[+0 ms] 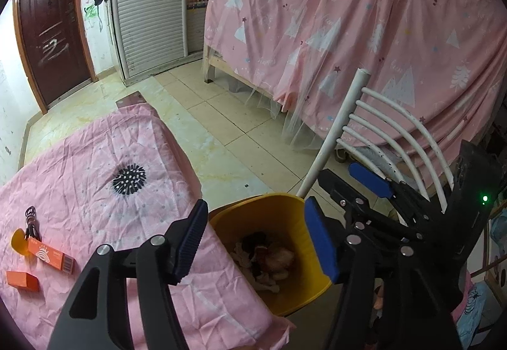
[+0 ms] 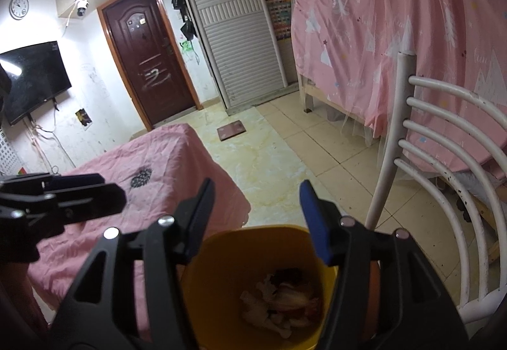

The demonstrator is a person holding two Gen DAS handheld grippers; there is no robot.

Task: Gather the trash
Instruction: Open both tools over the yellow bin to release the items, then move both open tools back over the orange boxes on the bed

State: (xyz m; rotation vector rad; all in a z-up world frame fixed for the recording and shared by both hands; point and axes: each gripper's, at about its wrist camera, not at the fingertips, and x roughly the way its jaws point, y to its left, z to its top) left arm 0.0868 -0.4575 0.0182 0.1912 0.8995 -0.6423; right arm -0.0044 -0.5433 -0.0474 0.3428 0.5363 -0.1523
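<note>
Both tongs stand part open and empty: left gripper (image 1: 256,236), right gripper (image 2: 256,220). Just below them, the round yellow plastic bin (image 2: 202,293) holds crumpled paper scraps (image 2: 279,305), probably light and soft; pinch a fold.

Left gripper (image 1: 256,236): tilted steeply downward, jaws apart, nothing between the pads; black arms with bright rivets, blue ribbed fingers (image 1: 320,239). Right gripper (image 2: 255,220): angled more shallowly downward, jaws likewise parted and empty, same black-and-blue build. The two tools were held close side by side, each visible at the edge of the other's view, both pointing roughly the same way. No hand or sleeve was in view.
</note>
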